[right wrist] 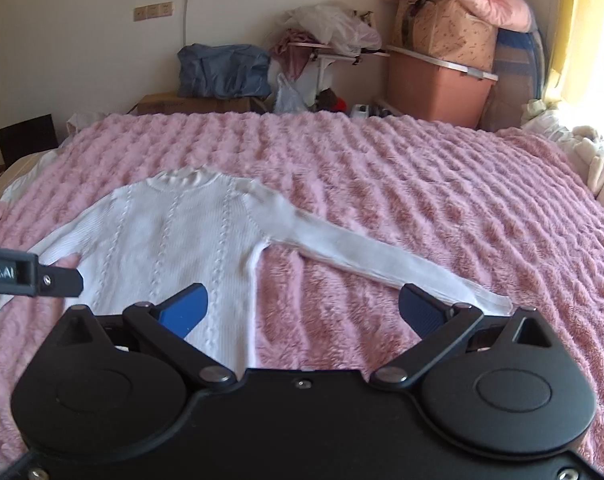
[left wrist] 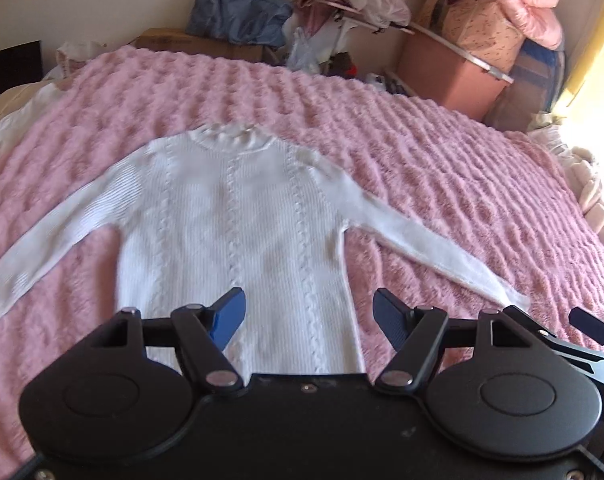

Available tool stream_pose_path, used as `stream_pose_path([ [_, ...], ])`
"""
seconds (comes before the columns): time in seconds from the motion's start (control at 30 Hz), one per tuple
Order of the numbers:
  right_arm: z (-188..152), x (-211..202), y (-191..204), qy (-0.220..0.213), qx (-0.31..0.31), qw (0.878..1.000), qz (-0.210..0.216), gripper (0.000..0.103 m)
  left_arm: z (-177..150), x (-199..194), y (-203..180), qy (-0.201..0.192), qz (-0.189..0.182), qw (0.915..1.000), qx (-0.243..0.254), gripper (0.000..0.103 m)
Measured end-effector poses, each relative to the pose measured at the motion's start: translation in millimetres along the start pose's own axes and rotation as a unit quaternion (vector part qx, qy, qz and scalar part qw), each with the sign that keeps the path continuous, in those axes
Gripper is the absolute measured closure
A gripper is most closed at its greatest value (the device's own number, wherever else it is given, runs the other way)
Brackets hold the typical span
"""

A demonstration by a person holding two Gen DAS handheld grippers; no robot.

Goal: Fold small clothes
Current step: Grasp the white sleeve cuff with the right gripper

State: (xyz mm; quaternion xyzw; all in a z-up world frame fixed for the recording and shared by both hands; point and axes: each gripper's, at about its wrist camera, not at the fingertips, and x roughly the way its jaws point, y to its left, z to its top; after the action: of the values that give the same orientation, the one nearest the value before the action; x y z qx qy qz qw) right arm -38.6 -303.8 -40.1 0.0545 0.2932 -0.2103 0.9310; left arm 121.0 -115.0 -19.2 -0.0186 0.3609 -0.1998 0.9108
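A small white knit sweater (left wrist: pixel 238 224) lies flat and face up on a pink fluffy blanket (left wrist: pixel 442 168), collar away from me, both sleeves spread out. It also shows in the right wrist view (right wrist: pixel 170 240). My left gripper (left wrist: pixel 309 318) is open and empty, hovering over the sweater's lower body. My right gripper (right wrist: pixel 302 312) is open and empty, above the blanket between the sweater's hem and its right sleeve (right wrist: pixel 382 260). Part of the right gripper shows at the right edge of the left wrist view (left wrist: pixel 590 328). The sweater's hem is hidden under the grippers.
The blanket (right wrist: pixel 442 184) covers a bed. Beyond its far edge stand a cardboard box (right wrist: pixel 190 104), a blue bag (right wrist: pixel 222 70), a small cluttered table (right wrist: pixel 334 52) and a pink storage bin (right wrist: pixel 434 88) with boxes and a pink quilt on top. A bright window is at right.
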Motion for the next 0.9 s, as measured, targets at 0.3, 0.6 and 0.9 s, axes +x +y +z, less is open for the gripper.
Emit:
stream_pose_path([
  [0.3,-32.1,92.0,-135.3,-0.002,0.234,0.966,-0.106,0.000,38.4,186.1,-65.0,0.058,-0.082,0.9949,0.014,0.029],
  [0.6,-59.9,162.5,-208.7,0.005,0.386,0.914,-0.126,0.017,54.8,334.2,-118.1,0.090,-0.101,0.9901,0.037,0.029],
  [0.9,-81.0,202.6,-231.7,0.021,0.482,0.868,-0.116,0.041,52.1,411.8,-143.6,0.122,-0.105,0.9856,0.053,0.029],
])
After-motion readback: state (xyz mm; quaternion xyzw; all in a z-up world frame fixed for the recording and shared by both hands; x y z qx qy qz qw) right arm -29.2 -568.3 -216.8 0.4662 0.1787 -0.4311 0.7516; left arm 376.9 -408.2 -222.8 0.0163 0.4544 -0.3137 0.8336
